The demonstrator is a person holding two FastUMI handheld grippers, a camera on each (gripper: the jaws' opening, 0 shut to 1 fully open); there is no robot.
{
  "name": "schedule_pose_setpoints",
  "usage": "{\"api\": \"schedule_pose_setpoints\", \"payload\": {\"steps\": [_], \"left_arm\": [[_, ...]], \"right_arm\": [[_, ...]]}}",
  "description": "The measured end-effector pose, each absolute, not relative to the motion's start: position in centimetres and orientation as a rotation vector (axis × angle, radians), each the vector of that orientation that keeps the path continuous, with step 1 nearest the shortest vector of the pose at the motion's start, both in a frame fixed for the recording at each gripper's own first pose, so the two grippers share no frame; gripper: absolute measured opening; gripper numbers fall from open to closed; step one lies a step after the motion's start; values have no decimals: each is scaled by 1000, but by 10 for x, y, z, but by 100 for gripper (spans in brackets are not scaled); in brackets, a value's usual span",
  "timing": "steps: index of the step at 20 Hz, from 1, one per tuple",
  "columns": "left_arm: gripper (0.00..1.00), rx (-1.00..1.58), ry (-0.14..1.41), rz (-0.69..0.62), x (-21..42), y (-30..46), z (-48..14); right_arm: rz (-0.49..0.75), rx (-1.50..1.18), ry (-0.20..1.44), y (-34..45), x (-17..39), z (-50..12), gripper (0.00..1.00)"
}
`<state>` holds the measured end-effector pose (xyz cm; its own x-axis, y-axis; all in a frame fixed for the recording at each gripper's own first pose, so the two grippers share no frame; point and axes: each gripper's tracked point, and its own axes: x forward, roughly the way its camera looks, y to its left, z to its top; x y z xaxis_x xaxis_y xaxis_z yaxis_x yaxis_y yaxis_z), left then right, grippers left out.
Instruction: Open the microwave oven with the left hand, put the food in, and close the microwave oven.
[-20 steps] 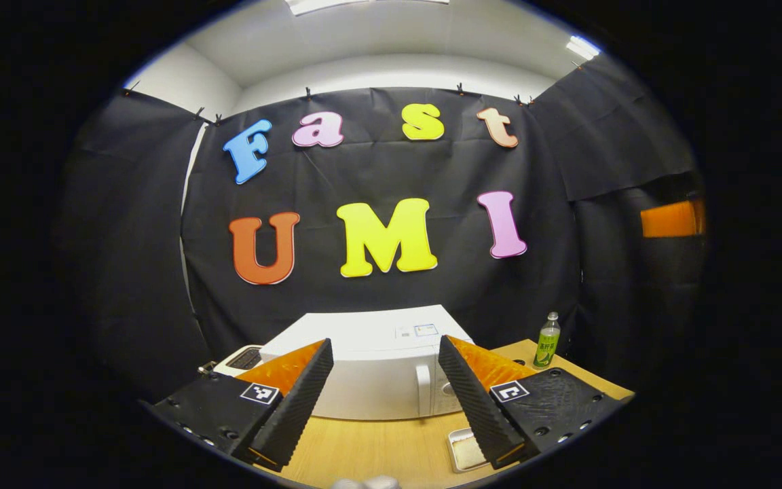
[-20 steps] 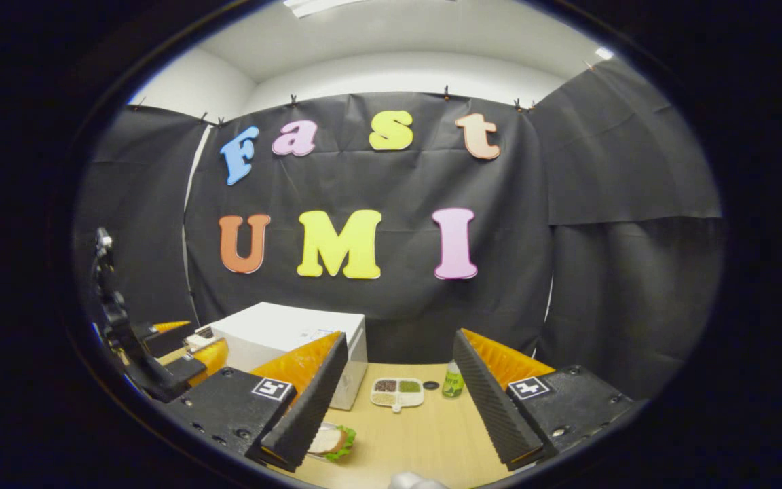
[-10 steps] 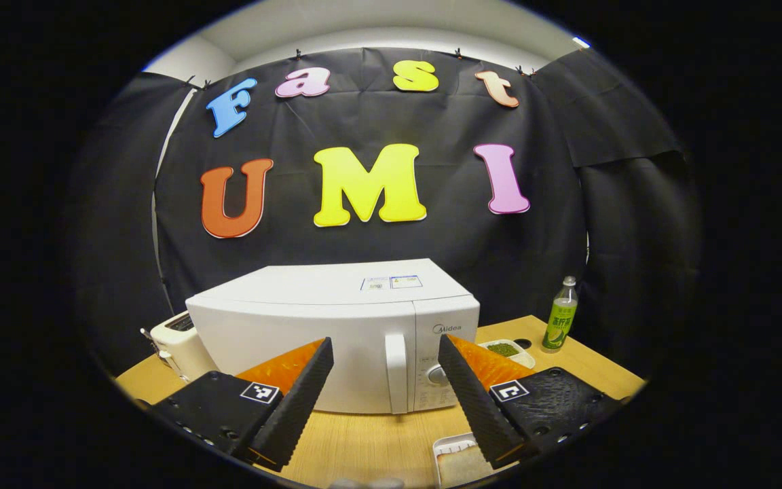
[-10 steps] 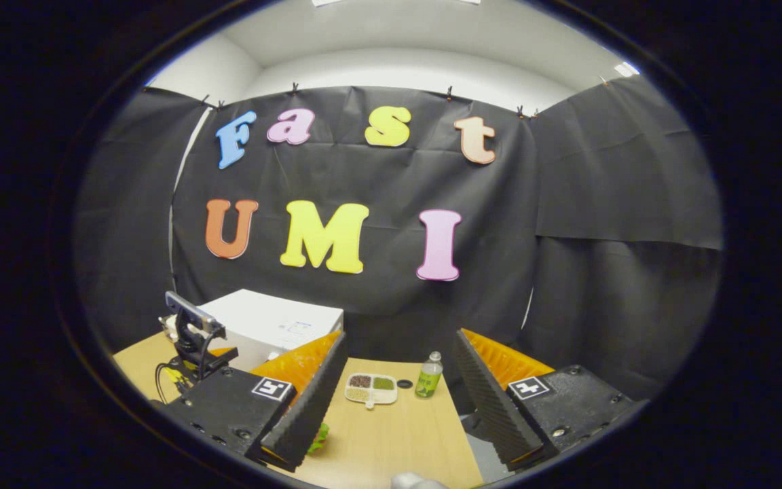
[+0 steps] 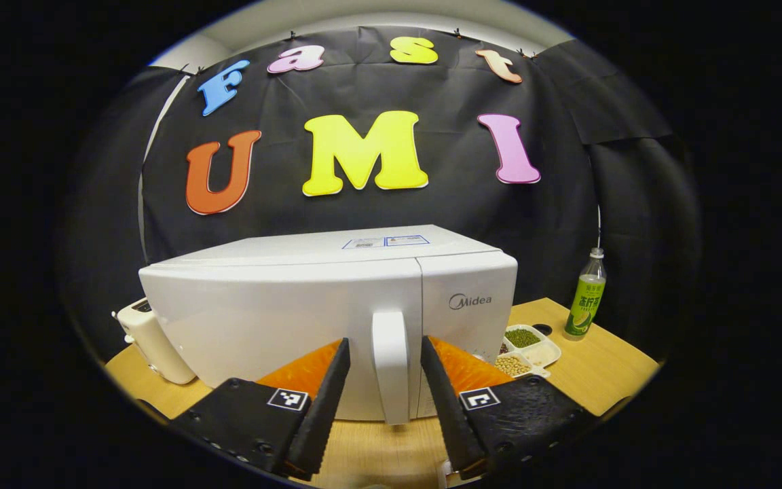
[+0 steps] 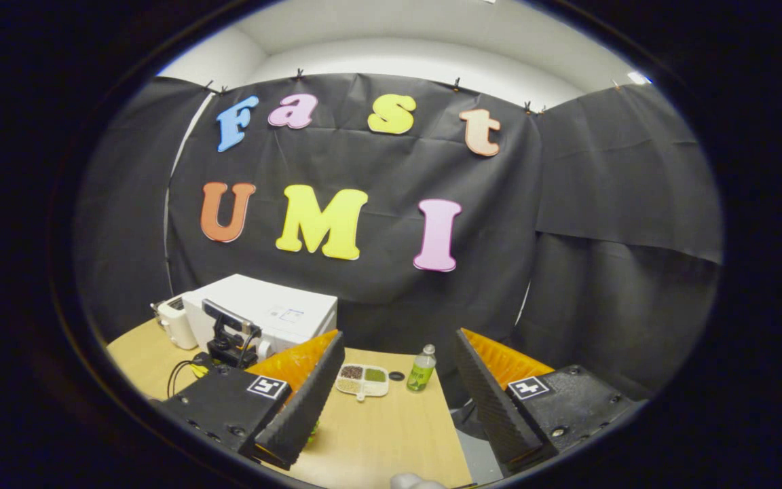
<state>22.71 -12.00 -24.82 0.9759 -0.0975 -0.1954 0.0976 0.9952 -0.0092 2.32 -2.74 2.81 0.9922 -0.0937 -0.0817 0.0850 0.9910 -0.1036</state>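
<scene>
Left gripper view: left gripper (image 5: 381, 401) is straddling, fingers spread, the closed microwave's (image 5: 309, 305) door handle (image 5: 389, 363) for a pull, contact probably not made; right gripper (image 6: 398, 401) is waiting spread over table (image 6: 391, 435), green food scrap (image 6: 314, 426) beside it.

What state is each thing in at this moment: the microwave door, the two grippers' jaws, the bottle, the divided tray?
Microwave: door shut, handle untouched.
Left gripper: jaws open, one on each side of the handle, not pressing it.
Right gripper: jaws open, empty, above the table.
Bottle: upright, capped, on the table.
Divided tray: filled with beans, flat on the table beside the microwave.
</scene>
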Motion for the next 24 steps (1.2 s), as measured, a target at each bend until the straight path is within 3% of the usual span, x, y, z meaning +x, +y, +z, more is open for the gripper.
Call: {"api": "schedule_pose_setpoints", "payload": {"steps": [3, 7, 8, 9, 10, 11, 15, 19, 24], "left_arm": [[29, -21, 190, -129, 229, -127, -249], [19, -72, 197, -174, 225, -126, -248], [14, -73, 200, -177, 226, -127, -250], [0, -64, 200, -178, 227, -127, -250], [8, -69, 202, -176, 227, -127, -249], [2, -76, 208, -177, 225, -128, -249], [3, -87, 227, -196, 222, -127, -249], [2, -63, 197, -212, 182, -115, -247], [2, -60, 213, -223, 137, -95, -251]], "right_arm": [[-87, -90, 82, -27, 21, 28, 96], [-89, -78, 81, -28, 17, 26, 96], [-88, -73, 83, -28, 15, 26, 96], [-86, -69, 85, -28, 15, 25, 96], [-85, -68, 84, -27, 13, 26, 96], [-85, -69, 86, -27, 12, 25, 100], [-77, -63, 83, -25, 13, 26, 96], [-60, -69, 69, -22, 16, 29, 100], [-23, -68, 61, -8, 18, 27, 96]]}}
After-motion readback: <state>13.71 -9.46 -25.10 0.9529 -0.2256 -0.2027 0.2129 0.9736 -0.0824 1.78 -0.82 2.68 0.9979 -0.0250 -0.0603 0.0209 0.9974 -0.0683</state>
